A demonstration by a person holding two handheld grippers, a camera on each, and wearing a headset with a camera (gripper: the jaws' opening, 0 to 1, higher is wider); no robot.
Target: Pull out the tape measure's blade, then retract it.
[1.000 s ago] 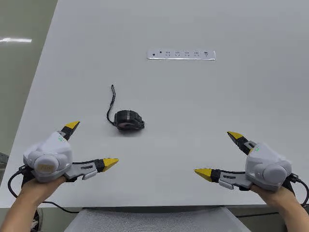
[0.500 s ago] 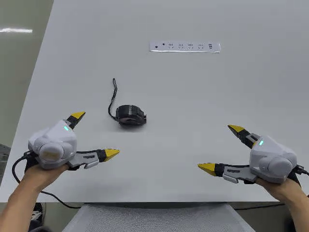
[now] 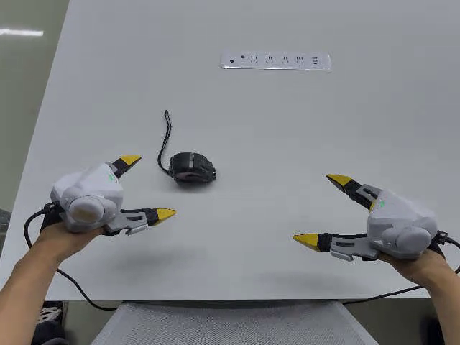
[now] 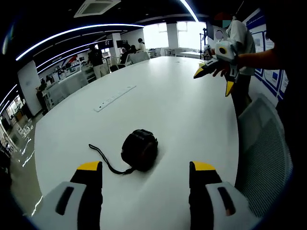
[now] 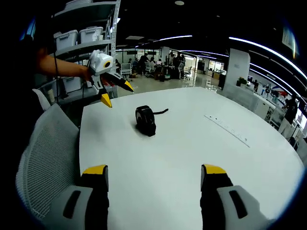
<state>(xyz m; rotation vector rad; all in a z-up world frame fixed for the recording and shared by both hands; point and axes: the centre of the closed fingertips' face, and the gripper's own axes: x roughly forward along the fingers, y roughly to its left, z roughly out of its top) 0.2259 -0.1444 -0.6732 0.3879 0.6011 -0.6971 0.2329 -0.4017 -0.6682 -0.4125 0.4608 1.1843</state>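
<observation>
While nothing is gripped, head view: tape measure (image 3: 192,167) lies closed on surface (image 3: 287,144); left tool (image 3: 149,186) near it, right tool (image 3: 321,208) well apart, both wide.
Left gripper view: jaws frame the tape measure, likely readying a grasp.
Right gripper view: tape measure far ahead, roughly centred.

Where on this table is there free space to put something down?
Bare tabletop lies between the tape measure and the power strip, and between the left gripper and right gripper. Only around the strap is it crowded.
</observation>
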